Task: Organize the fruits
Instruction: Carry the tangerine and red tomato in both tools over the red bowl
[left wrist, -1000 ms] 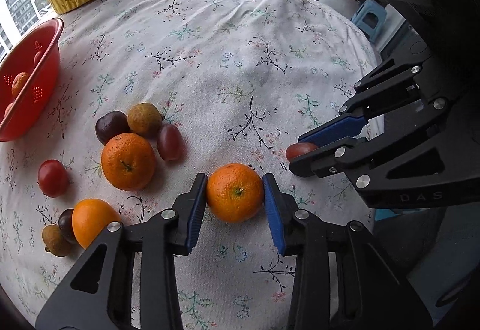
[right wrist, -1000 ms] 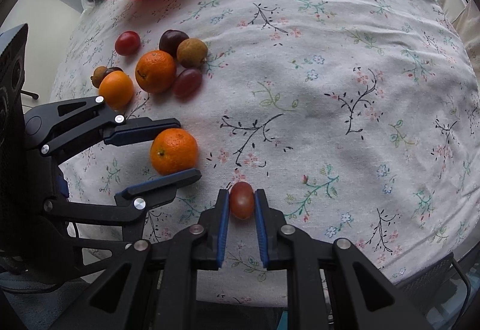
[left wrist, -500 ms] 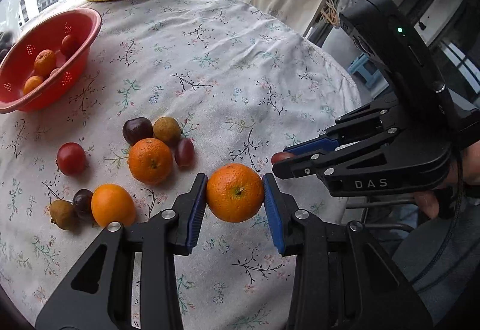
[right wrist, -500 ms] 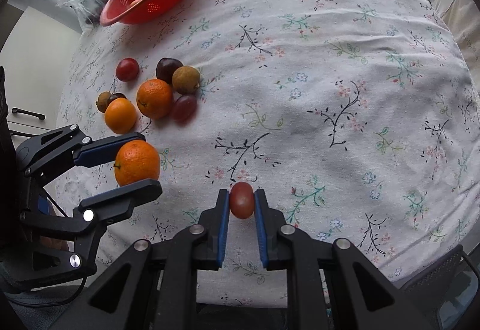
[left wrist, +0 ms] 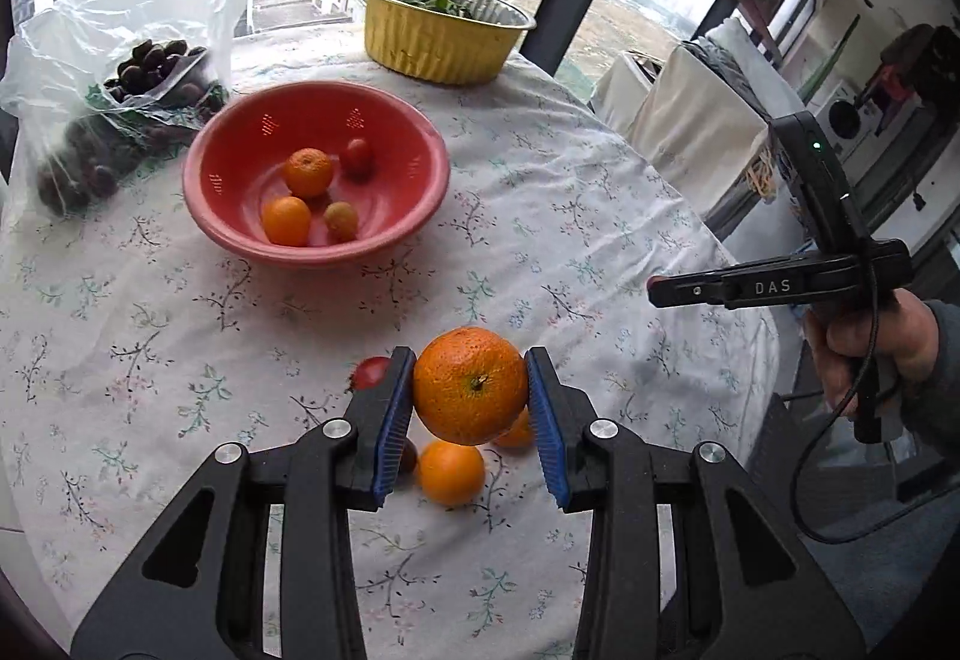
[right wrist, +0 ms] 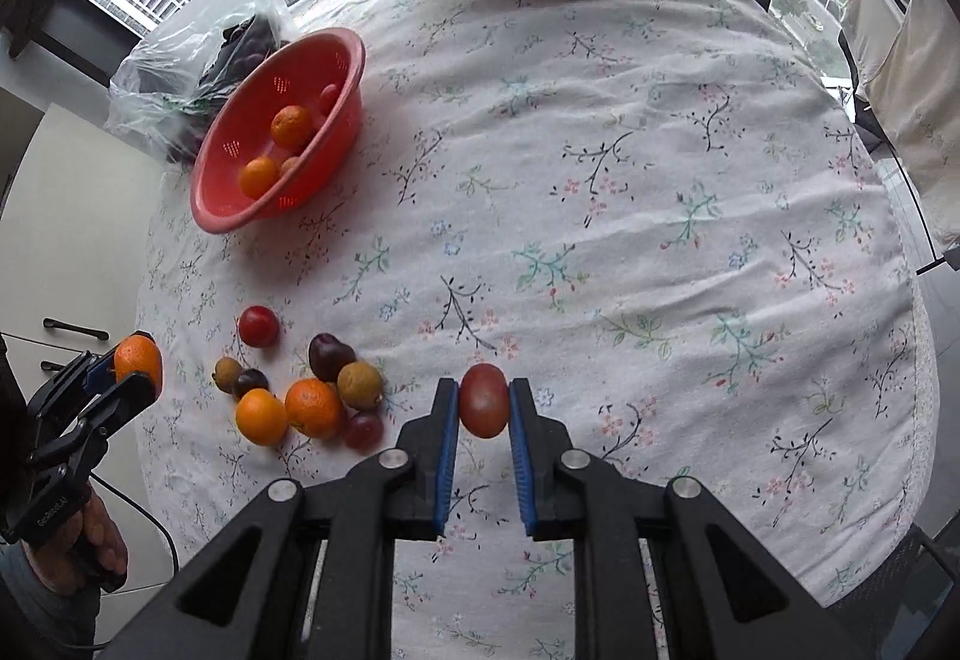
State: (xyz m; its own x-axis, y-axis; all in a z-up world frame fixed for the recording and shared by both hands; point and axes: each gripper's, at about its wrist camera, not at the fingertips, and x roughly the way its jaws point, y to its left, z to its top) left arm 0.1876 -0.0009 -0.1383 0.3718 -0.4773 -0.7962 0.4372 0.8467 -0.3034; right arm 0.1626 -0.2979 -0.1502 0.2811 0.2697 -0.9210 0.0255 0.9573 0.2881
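The left claw (left wrist: 470,401) is gripping a bright, dimpled orange (left wrist: 470,385) between its blue pads, stem end facing the camera, lifted clear above the desk (left wrist: 540,216). The right claw (right wrist: 483,423) is pinching a small, smooth red grape tomato (right wrist: 483,400) upright between nearly closed pads, also raised off the cloth. Ahead and to the left of both claws, a red colander bowl (left wrist: 420,168) is sitting on the floral cloth, holding two small oranges, a red tomato and a tan longan. Beyond the bowl, a clear plastic bag of dark fruit (left wrist: 120,78) and a yellow foil tray (left wrist: 444,36) are resting near the window. Left of the right claw, a loose cluster of fruit (right wrist: 306,390) is lying on the desk; some of it is showing under the left claw. Nothing is standing between either claw and the bowl. Both claws are pointing forward and down, held apart, each in a bare hand.
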